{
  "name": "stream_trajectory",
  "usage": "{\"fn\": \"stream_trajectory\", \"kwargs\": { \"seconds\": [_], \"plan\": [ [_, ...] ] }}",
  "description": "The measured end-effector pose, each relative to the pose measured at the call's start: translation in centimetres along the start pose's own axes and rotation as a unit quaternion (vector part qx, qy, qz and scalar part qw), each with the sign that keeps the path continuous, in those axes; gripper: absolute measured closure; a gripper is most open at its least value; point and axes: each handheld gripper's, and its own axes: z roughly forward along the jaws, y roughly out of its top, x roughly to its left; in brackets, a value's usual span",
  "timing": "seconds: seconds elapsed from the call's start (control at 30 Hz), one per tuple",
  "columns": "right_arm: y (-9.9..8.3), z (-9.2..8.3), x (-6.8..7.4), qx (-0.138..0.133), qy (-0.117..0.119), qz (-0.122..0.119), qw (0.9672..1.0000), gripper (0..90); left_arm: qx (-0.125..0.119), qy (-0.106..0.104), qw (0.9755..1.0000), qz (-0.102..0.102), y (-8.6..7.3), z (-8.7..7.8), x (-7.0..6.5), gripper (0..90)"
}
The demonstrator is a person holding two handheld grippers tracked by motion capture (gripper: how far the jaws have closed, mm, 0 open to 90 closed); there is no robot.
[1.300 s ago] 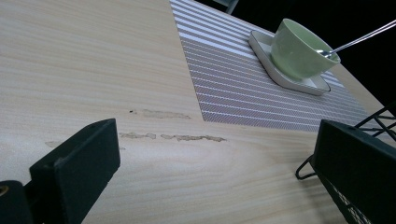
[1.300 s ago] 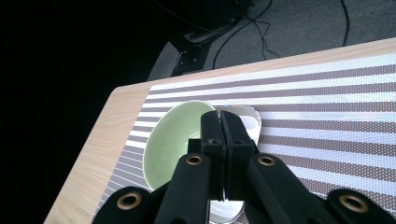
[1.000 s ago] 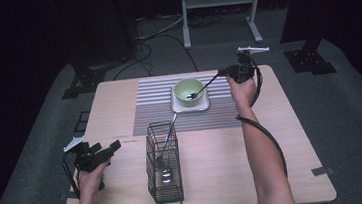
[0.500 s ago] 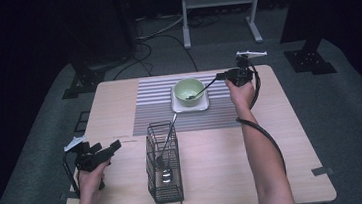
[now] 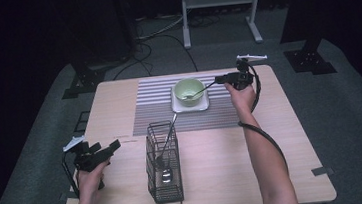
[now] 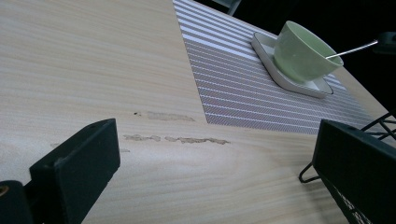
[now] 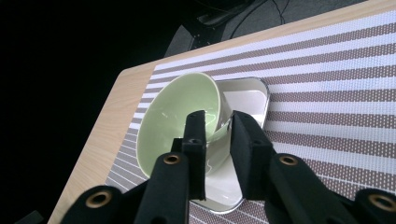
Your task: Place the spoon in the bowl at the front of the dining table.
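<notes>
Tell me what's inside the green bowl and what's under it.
A metal spoon lies in the green bowl, its handle sticking out over the rim. The bowl sits on a white square plate; the bowl hides the plate's middle.

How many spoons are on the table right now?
2. One spoon leans in the green bowl on the mat; the other stands in the wire caddy. The caddy's mesh may hide more.

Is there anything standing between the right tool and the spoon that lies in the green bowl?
Nothing visible does. The spoon rests in the green bowl, its handle reaching to the right tool, whose jaws have just been opening; the right gripper view shows no handle between them.
</notes>
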Motion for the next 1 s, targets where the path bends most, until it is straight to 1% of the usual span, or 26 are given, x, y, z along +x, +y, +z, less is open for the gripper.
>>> {"fn": "stream_trajectory", "kwargs": {
  "seconds": [0.2,0.43,0.63,0.73,0.87,0.9,1.0],
  "plan": [
    [-0.5,-0.5,-0.3,0.003,0.006,0.006,1.0,69.0,-0.001,-0.001,1.0,-0.001,0.0,-0.1,0.0,0.0],
    [-1.1,-1.2,-0.8,0.01,0.013,-0.003,0.9999,63.2,-0.002,-0.001,1.0,0.0,0.0,-0.1,-0.1,0.0],
    [-1.2,-2.0,-1.0,0.013,0.021,-0.003,0.9997,57.9,-0.001,-0.001,1.0,0.004,0.0,0.0,-0.2,0.0],
    [-1.2,-2.4,-1.0,0.011,0.023,-0.006,0.9997,54.9,0.0,-0.001,1.0,0.004,0.0,0.0,-0.2,0.0],
    [-1.3,-2.7,-0.7,0.019,0.032,-0.007,0.9993,51.8,-0.001,0.0,1.0,0.005,0.0,0.0,-0.3,0.0],
    [-1.4,-2.8,-0.7,0.018,0.035,-0.01,0.9992,51.0,-0.001,-0.001,1.0,0.004,0.0,0.0,-0.3,0.0],
    [-1.5,-3.1,-0.5,0.023,0.037,-0.014,0.999,49.5,-0.001,-0.001,1.0,0.004,0.0,0.0,-0.2,0.0]
  ]
}}
